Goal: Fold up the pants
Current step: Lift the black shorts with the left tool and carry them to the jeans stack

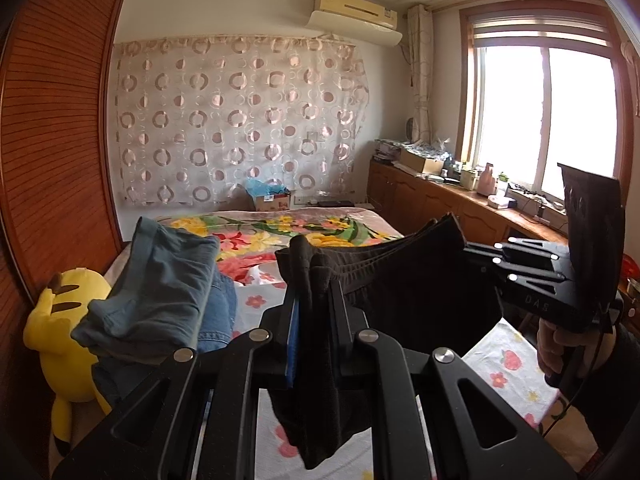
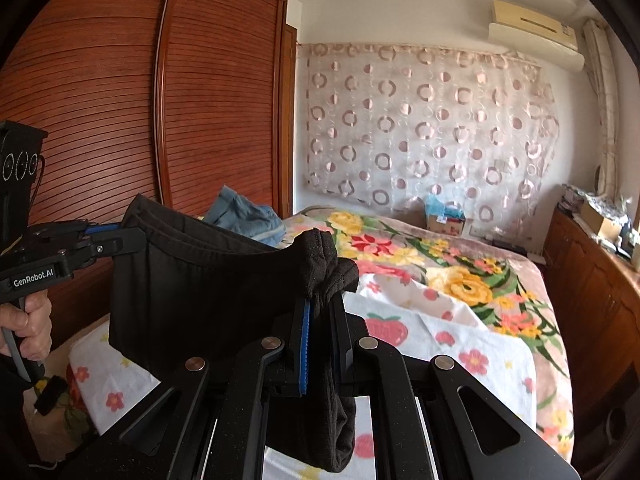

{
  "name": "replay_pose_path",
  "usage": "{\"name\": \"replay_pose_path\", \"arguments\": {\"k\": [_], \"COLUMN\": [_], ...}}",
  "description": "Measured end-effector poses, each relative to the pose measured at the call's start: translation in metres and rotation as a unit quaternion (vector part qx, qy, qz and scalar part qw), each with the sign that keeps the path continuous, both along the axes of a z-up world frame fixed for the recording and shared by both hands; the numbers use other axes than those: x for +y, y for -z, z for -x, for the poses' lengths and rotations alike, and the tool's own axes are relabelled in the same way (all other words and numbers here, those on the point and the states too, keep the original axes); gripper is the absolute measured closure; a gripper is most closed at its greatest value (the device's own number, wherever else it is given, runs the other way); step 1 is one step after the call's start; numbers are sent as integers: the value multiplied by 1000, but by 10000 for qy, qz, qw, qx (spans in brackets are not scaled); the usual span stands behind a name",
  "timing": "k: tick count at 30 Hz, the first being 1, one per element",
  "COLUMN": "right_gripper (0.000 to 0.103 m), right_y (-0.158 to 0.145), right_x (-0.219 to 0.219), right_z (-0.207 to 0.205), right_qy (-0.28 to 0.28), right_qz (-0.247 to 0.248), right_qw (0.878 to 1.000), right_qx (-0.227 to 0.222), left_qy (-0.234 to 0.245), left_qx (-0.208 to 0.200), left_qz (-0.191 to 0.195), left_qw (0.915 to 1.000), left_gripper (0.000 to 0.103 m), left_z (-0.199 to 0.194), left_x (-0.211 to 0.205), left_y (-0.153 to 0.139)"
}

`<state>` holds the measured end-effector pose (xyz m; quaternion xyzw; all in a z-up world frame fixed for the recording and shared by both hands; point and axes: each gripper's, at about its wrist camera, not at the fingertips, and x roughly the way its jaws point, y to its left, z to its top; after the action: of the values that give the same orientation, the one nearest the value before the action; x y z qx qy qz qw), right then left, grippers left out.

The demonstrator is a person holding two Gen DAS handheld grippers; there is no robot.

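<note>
— So, where are the black pants [image 1: 404,280] right now?

— Up in the air over the bed [image 1: 280,232], stretched between the two tools. The left claw [image 1: 314,280] is clamped on one bunched end of the waistband, with cloth hanging down between its fingers. The right claw [image 2: 322,280] is pinched tight on the other end in the same way.

— And the cloth between them?

— It sags in a shallow curve and drapes down like a dark sheet; the layers of the elastic band show along the top edge. Whether the legs touch the bedspread I cannot tell, since the tool bodies hide the lower hem.

— Anything else nearby?

— A stack of folded clothes [image 1: 160,288], grey-blue on top with denim below, lies at the left side of the bed, just beside a yellow plush toy [image 1: 60,320]. A wooden wardrobe [image 2: 180,100] stands behind.
</note>
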<state>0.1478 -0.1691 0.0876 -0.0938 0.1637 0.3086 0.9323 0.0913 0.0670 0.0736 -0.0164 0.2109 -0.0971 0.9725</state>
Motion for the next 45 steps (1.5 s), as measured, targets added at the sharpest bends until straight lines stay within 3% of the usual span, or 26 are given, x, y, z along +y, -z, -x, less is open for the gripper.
{"name": "replay_pose_path", "arguments": {"k": [7,13,29,35,45], "right_gripper": [95,95,95,95,95], "right_y": [7,-6,-12,-4,18], "right_x": [16,36,106,142,183], "right_z": [-31,-73,-180,-211,-260], "right_qy": [-215,-523,-1277,-1671,-2012], "right_qz": [-59,-30,214,445,766], "right_qw": [9997,9986,9899,9834,9766], "right_qx": [34,-122,-576,-552,-24], "left_qy": [-236,-534,-1483,-1734,-2073], "left_qx": [95,1,-142,-79,297], "left_qz": [-49,-99,269,467,576], "left_qw": [9997,9985,9885,9837,9761], "left_gripper": [89,89,89,89,89], "left_z": [-17,-25,-54,-52,-58], "left_x": [22,41,103,125,146], "left_y": [2,-9,-6,6,34]}}
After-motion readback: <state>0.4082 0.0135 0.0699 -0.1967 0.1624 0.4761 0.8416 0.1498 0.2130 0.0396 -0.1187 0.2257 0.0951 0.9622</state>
